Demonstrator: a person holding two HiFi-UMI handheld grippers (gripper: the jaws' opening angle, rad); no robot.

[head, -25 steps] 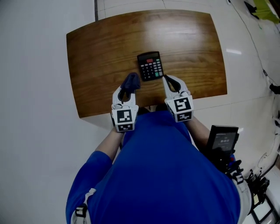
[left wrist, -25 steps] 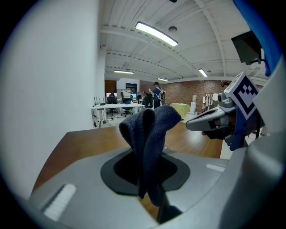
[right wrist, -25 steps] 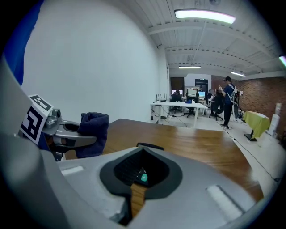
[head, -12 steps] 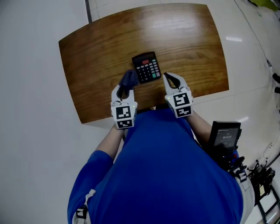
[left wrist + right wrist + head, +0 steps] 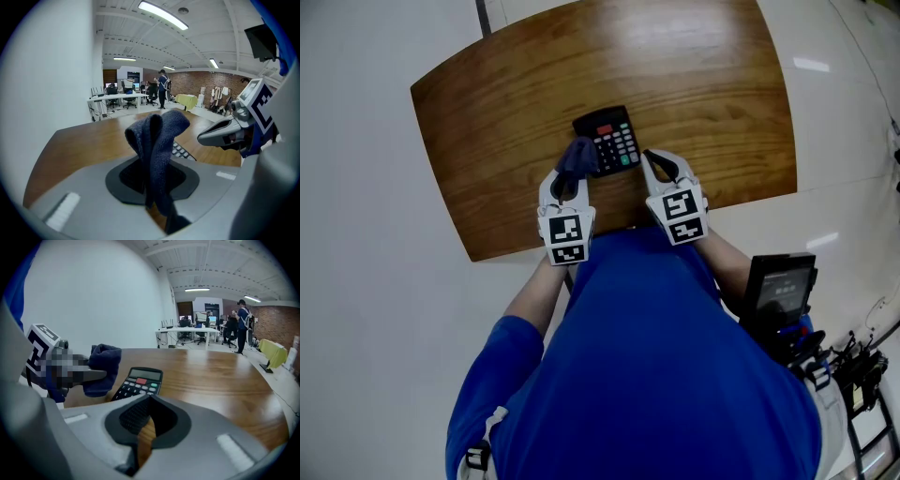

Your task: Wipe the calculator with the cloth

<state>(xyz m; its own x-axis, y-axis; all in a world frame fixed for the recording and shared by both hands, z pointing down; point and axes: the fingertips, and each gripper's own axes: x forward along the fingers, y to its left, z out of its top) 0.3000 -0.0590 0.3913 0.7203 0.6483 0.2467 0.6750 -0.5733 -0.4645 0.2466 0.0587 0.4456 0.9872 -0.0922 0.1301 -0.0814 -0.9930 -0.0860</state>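
Note:
A black calculator (image 5: 607, 139) with a red key lies on the wooden table (image 5: 703, 84), a little in from its near edge. My left gripper (image 5: 571, 176) is shut on a dark blue cloth (image 5: 577, 155), and the bunched cloth sits at the calculator's near-left corner. In the left gripper view the cloth (image 5: 157, 140) stands up out of the jaws, with calculator keys (image 5: 183, 151) just behind it. My right gripper (image 5: 649, 157) is shut with nothing in it, its tips by the calculator's near-right corner. The right gripper view shows the calculator (image 5: 138, 382) ahead left, beside the cloth (image 5: 103, 369).
The table's near edge (image 5: 609, 228) runs just under both grippers, against the person's blue shirt. A black device (image 5: 780, 286) hangs at the person's right hip. White floor surrounds the table. Desks and people stand far behind in the gripper views.
The left gripper has carried the cloth forward, from below-left of the calculator up against its near-left corner. The right gripper has stayed by the near-right corner.

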